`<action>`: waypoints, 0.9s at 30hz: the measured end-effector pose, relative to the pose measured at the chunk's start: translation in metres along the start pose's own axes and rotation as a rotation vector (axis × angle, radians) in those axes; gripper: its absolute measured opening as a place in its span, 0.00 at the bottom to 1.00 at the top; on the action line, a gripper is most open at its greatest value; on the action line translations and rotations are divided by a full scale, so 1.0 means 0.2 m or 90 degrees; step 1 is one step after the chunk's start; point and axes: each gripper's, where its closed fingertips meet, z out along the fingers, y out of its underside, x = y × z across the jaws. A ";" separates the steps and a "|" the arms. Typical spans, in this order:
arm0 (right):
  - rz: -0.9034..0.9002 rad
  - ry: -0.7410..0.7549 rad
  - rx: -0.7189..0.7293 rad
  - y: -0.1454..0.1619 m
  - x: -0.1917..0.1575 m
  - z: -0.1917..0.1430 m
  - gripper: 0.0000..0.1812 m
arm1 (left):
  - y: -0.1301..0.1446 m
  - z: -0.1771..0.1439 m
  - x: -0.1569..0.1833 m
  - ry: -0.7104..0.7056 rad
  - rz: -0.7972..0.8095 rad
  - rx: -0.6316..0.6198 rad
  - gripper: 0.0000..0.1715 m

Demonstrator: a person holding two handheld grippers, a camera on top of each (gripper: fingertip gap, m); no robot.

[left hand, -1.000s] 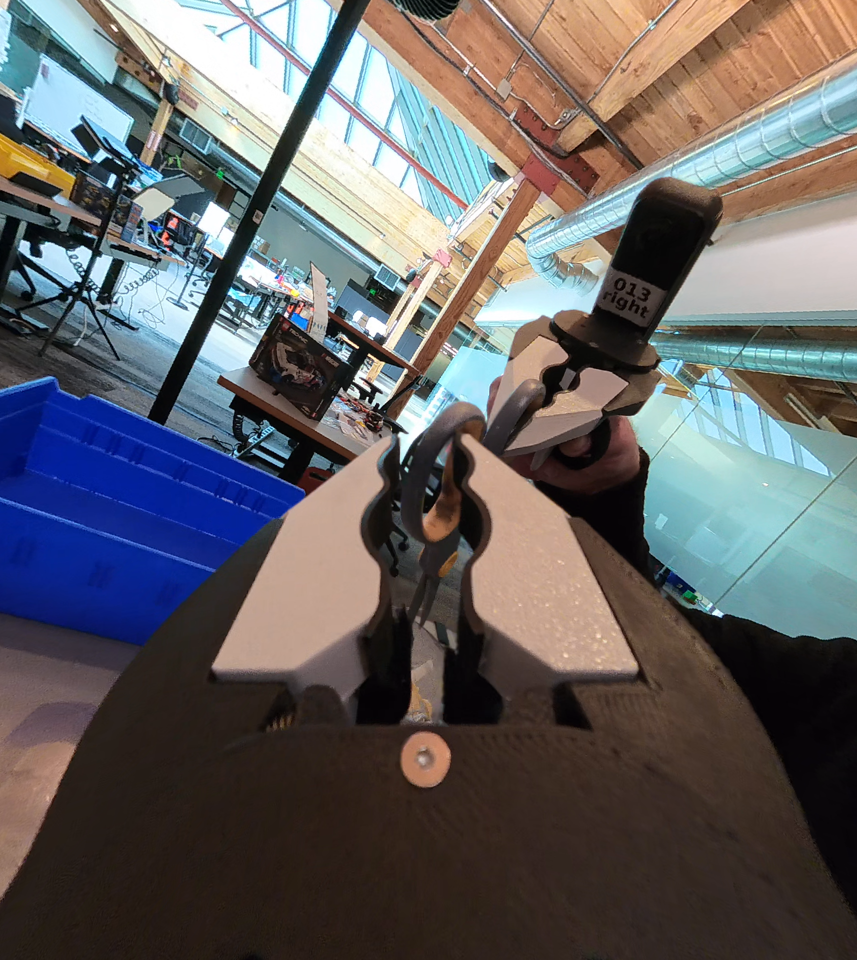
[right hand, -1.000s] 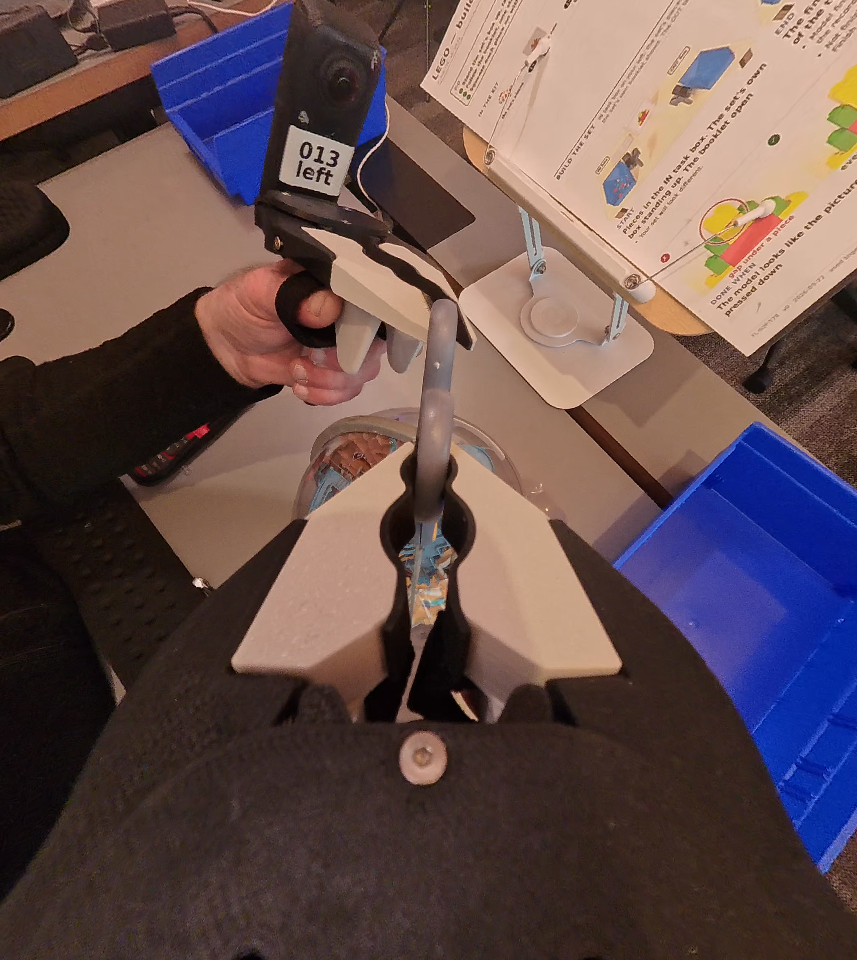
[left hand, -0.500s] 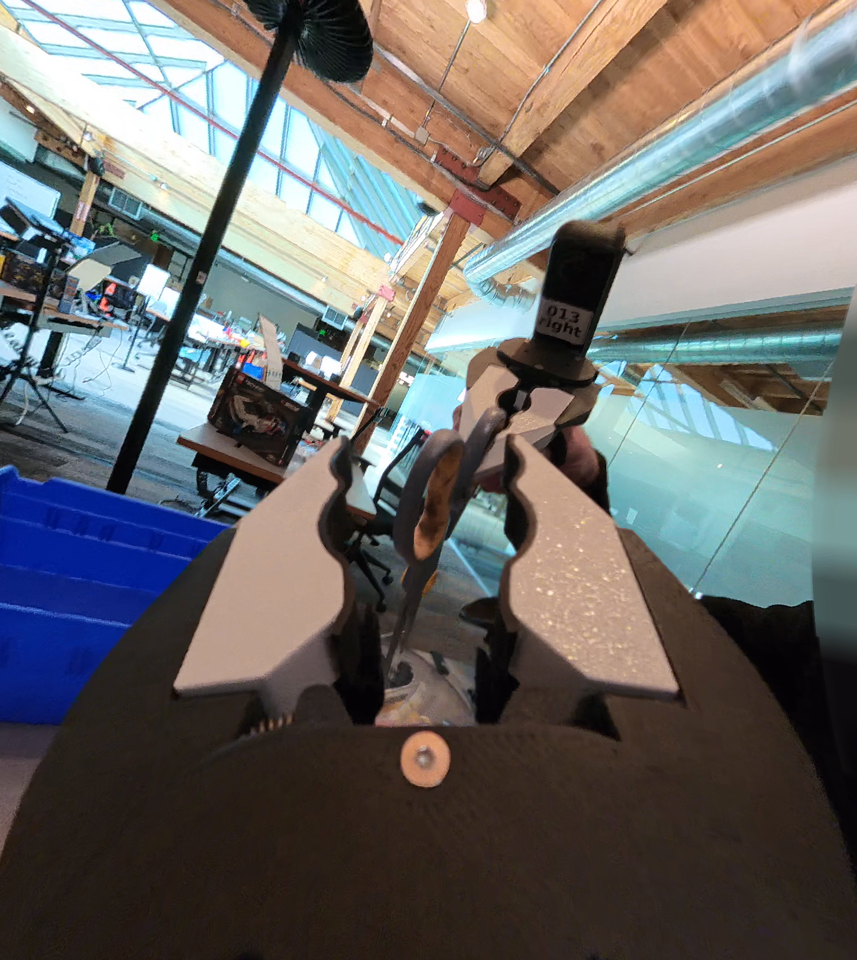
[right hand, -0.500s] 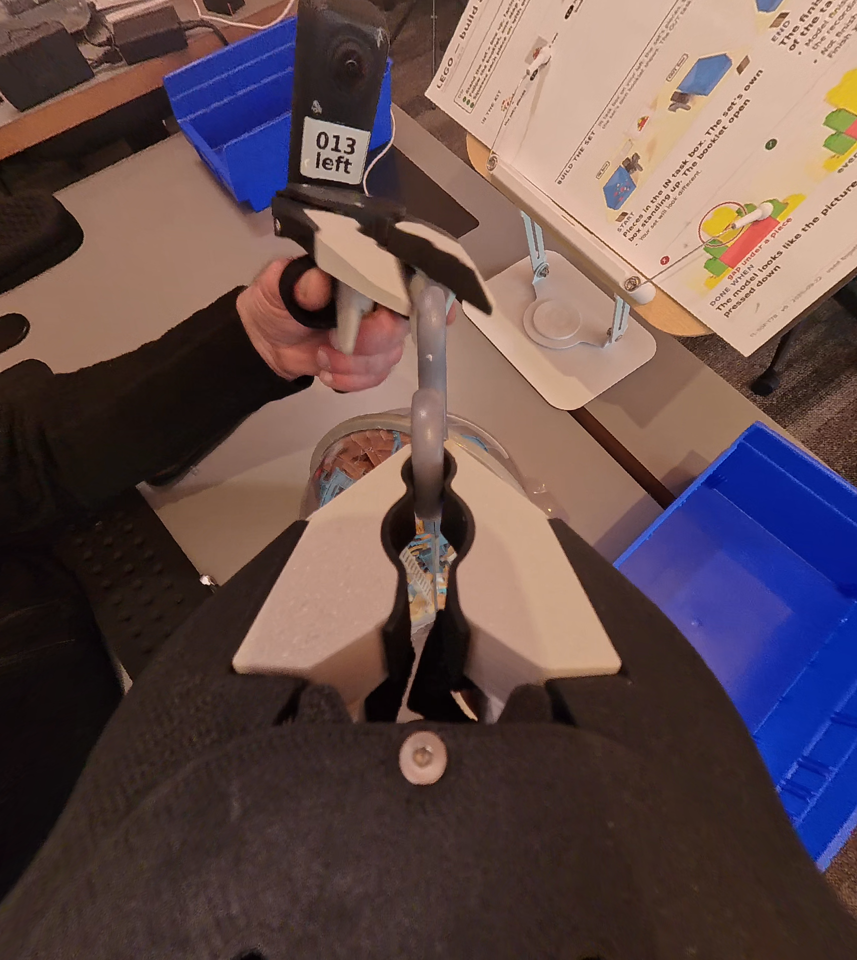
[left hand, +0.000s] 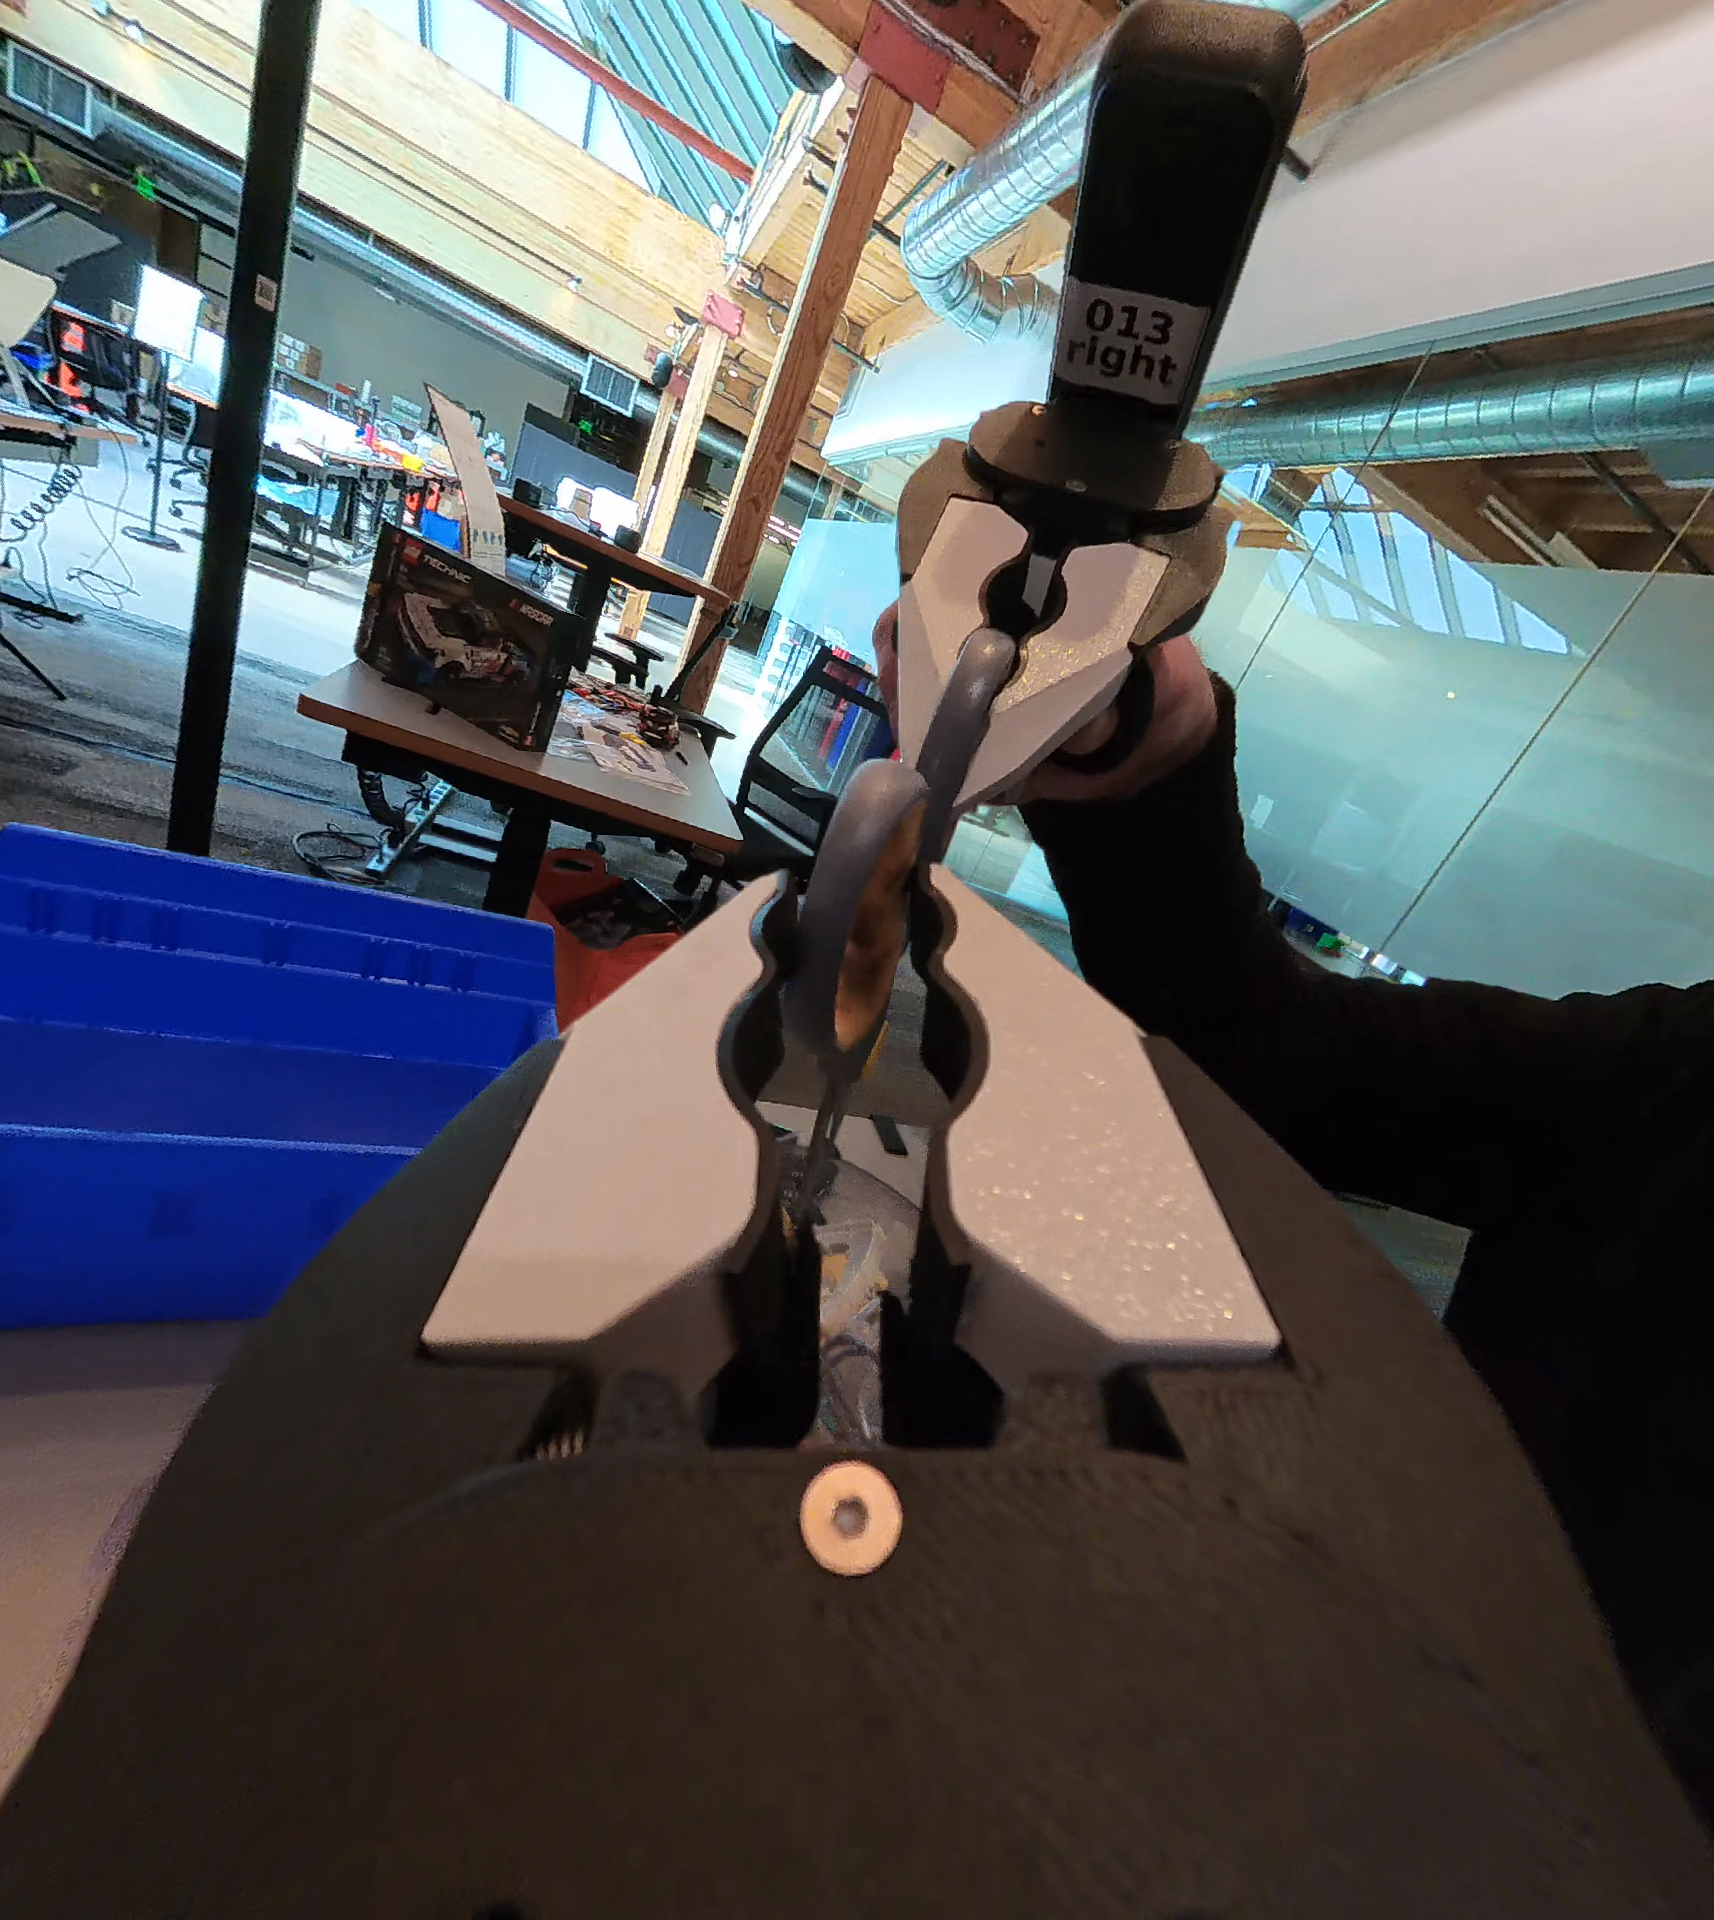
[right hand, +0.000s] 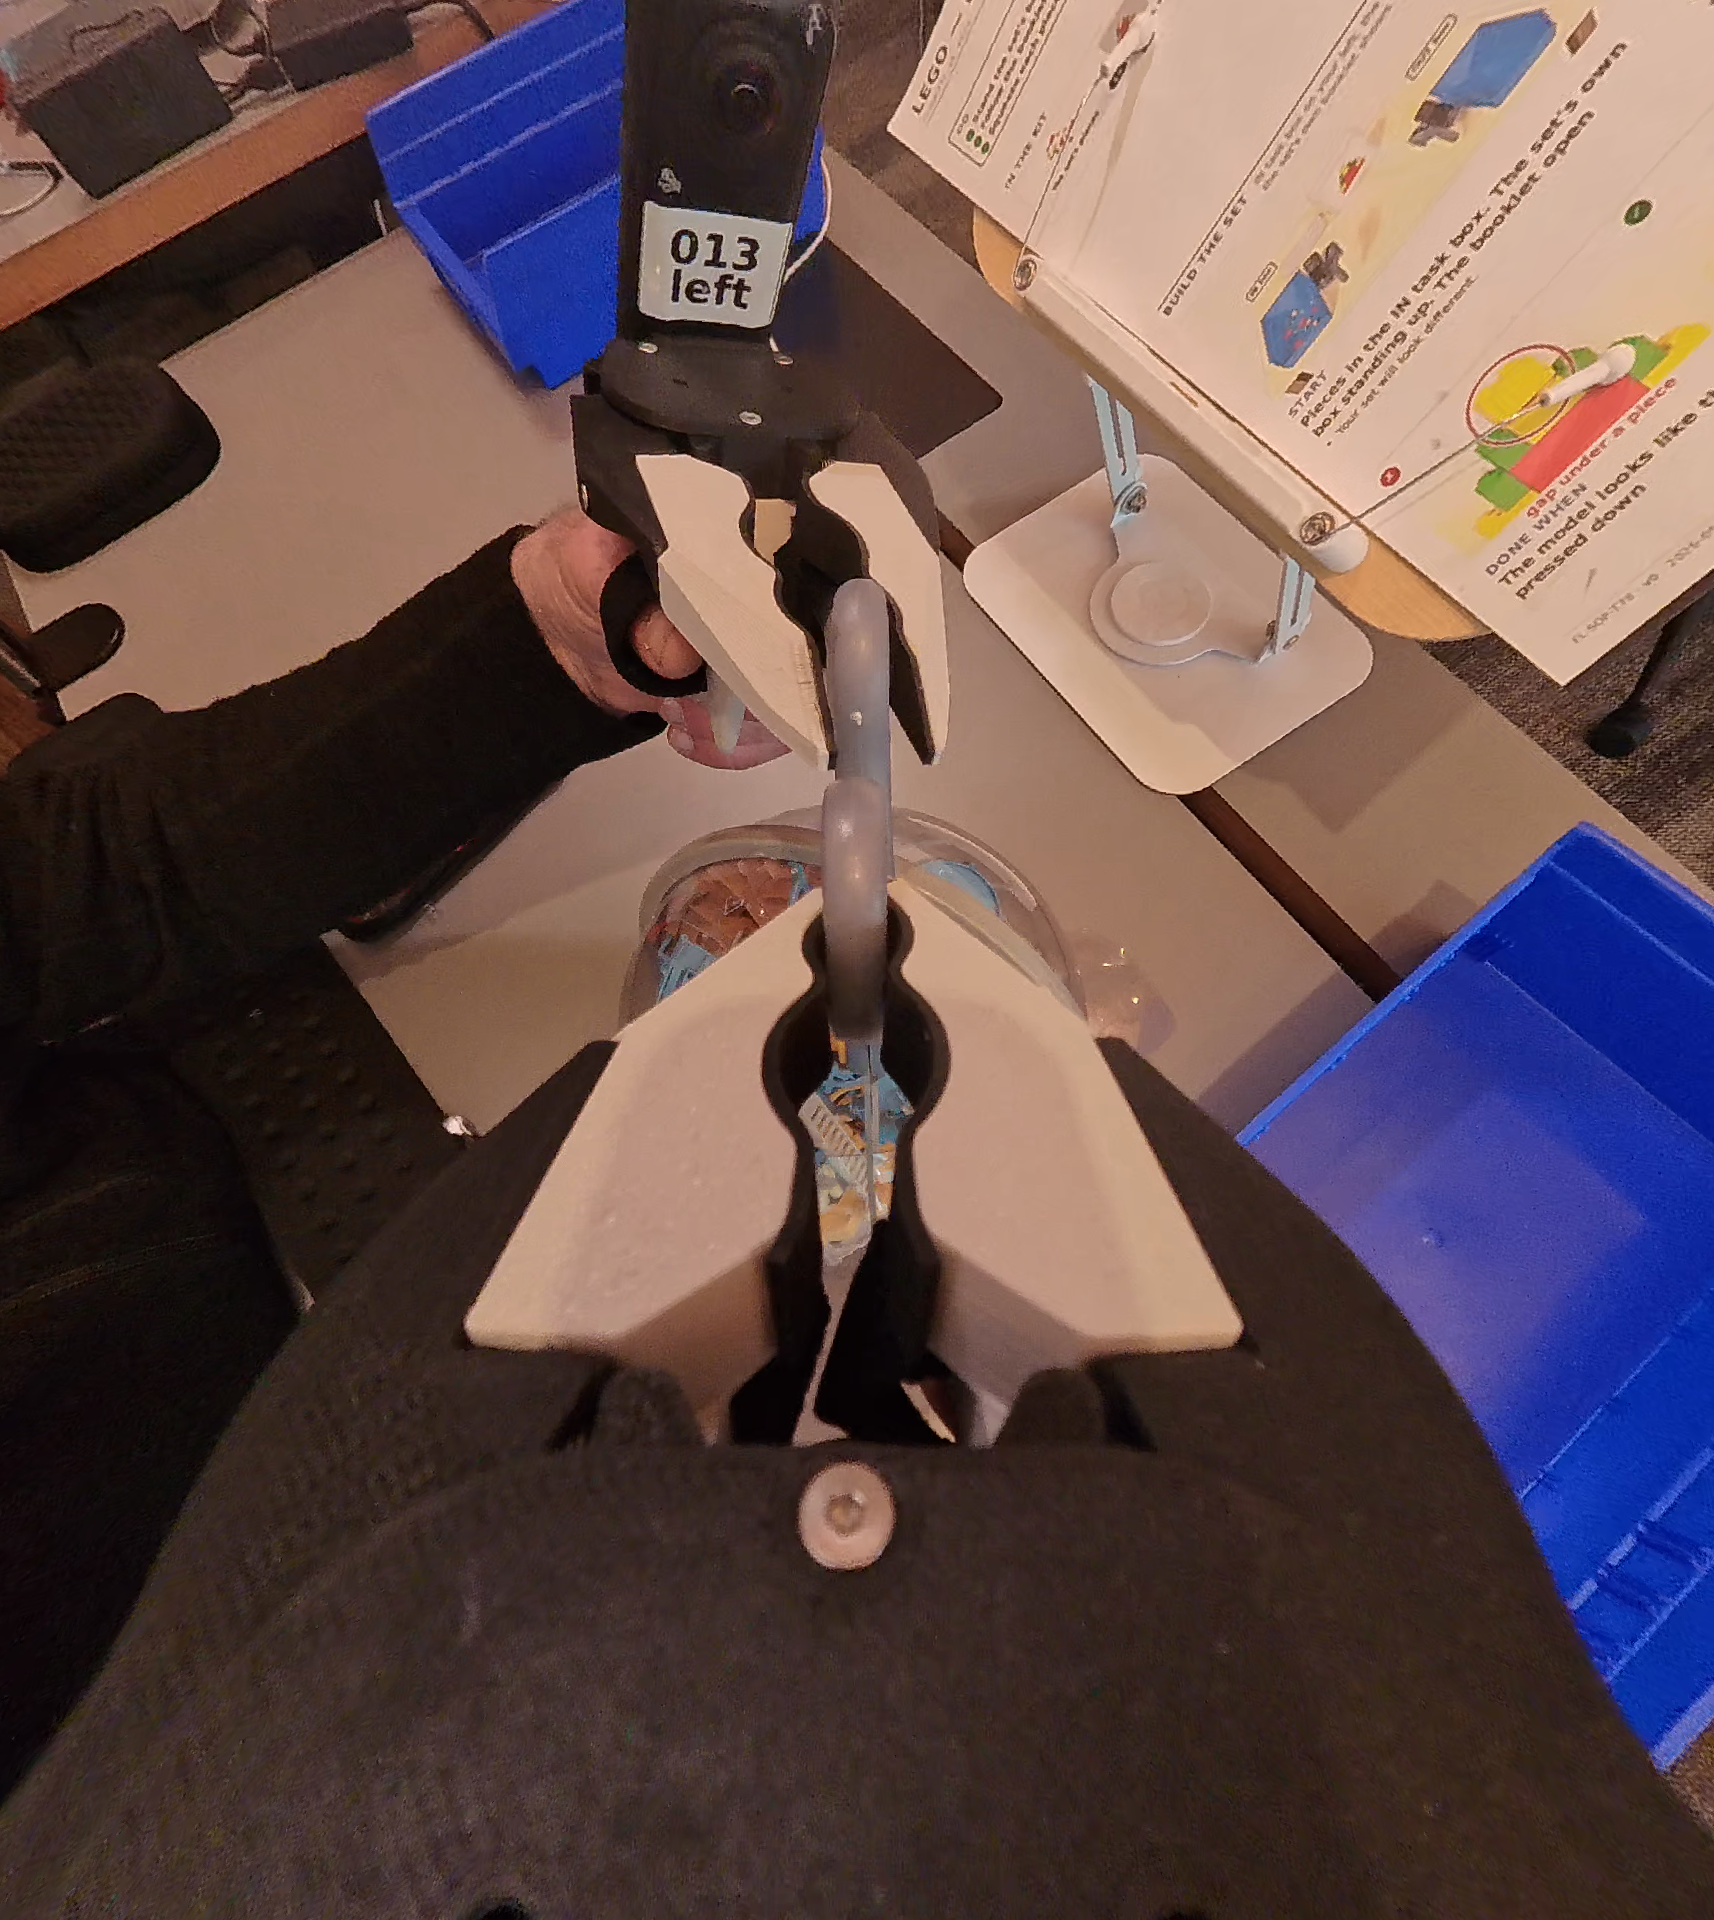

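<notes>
A pair of scissors with grey handle loops (right hand: 858, 665) hangs between my two grippers, blades pointing down. My right gripper (right hand: 853, 920) is shut on the nearer loop. My left gripper (right hand: 868, 727) is closed around the farther loop. In the left wrist view my left gripper (left hand: 853, 883) pinches a grey loop of the scissors (left hand: 874, 795), and the right gripper (left hand: 946, 779) grips the other loop just beyond. Below the blades lies a clear bag of small brown and blue pieces (right hand: 728, 914), partly hidden by my fingers.
A grey table (right hand: 313, 436) carries a blue bin (right hand: 479, 156) at the far end. Another blue bin (right hand: 1559, 1195) sits at the right. An instruction sheet (right hand: 1404, 260) leans on a white stand (right hand: 1175, 644). Black sleeves reach in from the left. Both grippers' tips are close together, under 4 cm apart.
My left gripper opened wide half a second ago and has since closed again on its scissor loop. The two grippers have come closer together. The right gripper has kept its grip.
</notes>
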 end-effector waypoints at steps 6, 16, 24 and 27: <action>-0.017 -0.002 -0.037 0.00 -0.02 0.04 0.00 | 0.05 -0.04 0.01 0.029 -0.036 0.013 0.10; -0.021 -0.017 -0.073 0.09 -0.02 0.06 0.00 | 0.14 0.01 0.02 0.045 -0.030 0.009 0.08; -0.042 -0.016 -0.029 0.11 -0.03 0.02 0.00 | 0.14 0.06 0.05 0.038 0.001 0.014 0.07; -0.042 -0.010 -0.024 0.12 -0.03 0.02 0.00 | 0.15 0.07 0.05 0.031 0.008 0.006 0.07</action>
